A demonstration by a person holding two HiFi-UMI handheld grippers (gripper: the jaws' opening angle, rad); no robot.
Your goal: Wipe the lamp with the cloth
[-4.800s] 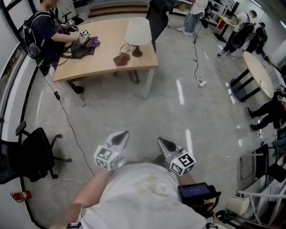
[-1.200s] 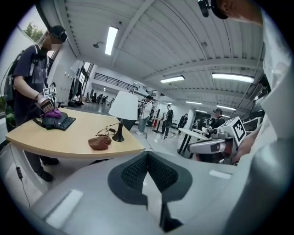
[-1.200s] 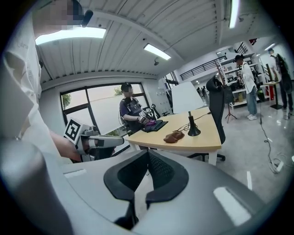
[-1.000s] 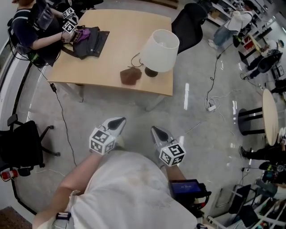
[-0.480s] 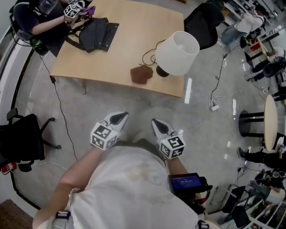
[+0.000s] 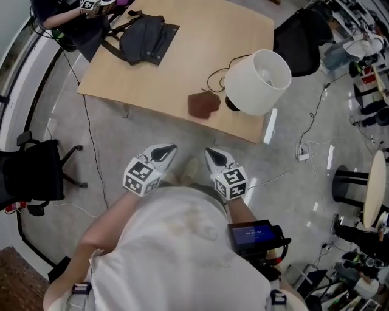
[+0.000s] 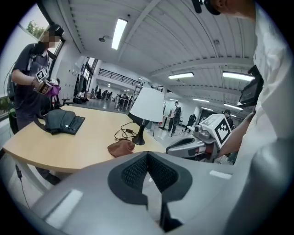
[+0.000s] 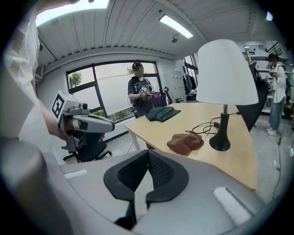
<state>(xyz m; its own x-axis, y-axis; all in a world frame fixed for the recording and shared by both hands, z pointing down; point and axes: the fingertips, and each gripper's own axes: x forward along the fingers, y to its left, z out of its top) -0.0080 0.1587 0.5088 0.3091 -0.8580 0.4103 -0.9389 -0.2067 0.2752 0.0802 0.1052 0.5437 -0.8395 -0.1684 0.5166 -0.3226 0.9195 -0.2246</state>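
A white-shaded lamp (image 6: 258, 73) on a dark base stands near the wooden table's (image 6: 200, 36) front right corner. A brown cloth (image 6: 203, 104) lies crumpled just left of the base, beside the lamp's black cord. Both grippers hang over the floor in front of the table, short of its edge and close to my body. My left gripper (image 6: 164, 150) is shut and holds nothing; its own view shows the cloth (image 7: 121, 147) and lamp (image 7: 148, 104) ahead. My right gripper (image 6: 213, 154) is also shut and bare, with the lamp (image 8: 226, 73) and cloth (image 8: 185, 142) ahead of it.
A black bag (image 6: 148, 36) lies at the table's far left, where another person (image 6: 67, 15) stands holding grippers. A black office chair (image 6: 30, 173) stands on the floor at left, another black chair (image 6: 298, 45) behind the lamp. Cables trail across the floor (image 6: 307, 149) at right.
I have stepped closer to the table: lamp, cloth and table edge sit nearer to both grippers than before. Both grippers stay shut and bare.
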